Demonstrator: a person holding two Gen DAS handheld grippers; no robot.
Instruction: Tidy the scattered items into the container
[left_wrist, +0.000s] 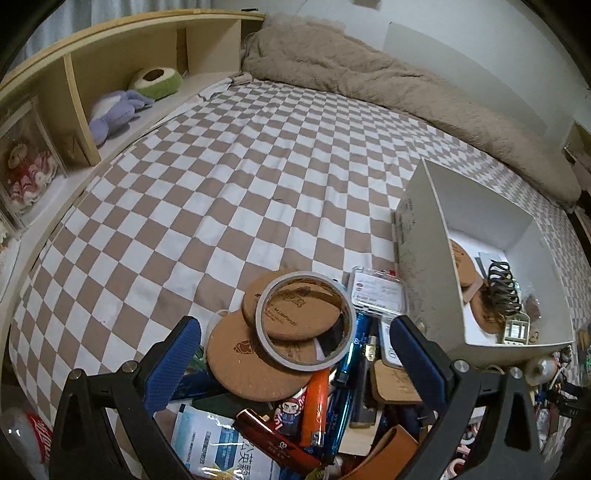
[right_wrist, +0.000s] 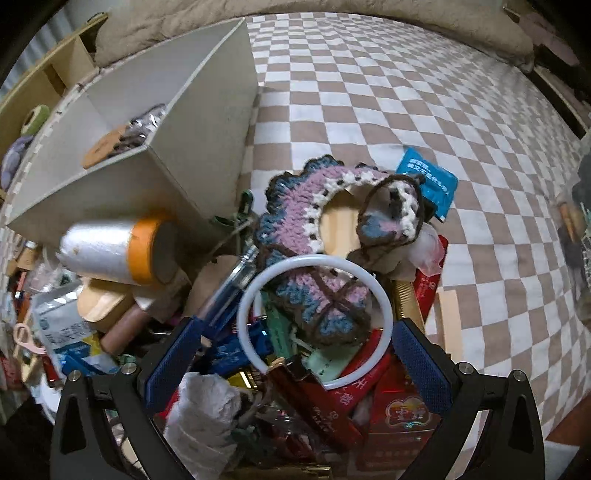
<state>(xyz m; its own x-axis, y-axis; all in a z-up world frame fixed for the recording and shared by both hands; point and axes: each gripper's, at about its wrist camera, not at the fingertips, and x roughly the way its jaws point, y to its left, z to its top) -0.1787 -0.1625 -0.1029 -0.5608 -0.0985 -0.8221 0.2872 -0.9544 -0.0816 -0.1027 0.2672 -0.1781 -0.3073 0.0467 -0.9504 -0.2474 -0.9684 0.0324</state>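
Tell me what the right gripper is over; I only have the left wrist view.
Observer: The right gripper, jaws open, hovers over a white ring lying on a crochet piece.
Operator: Anything loose beyond that pile?
Observer: A blue sachet lies on the sheet just past the crochet piece.
Operator: What's by the box on that side?
Observer: A silver roll with an orange band lies beside the box.
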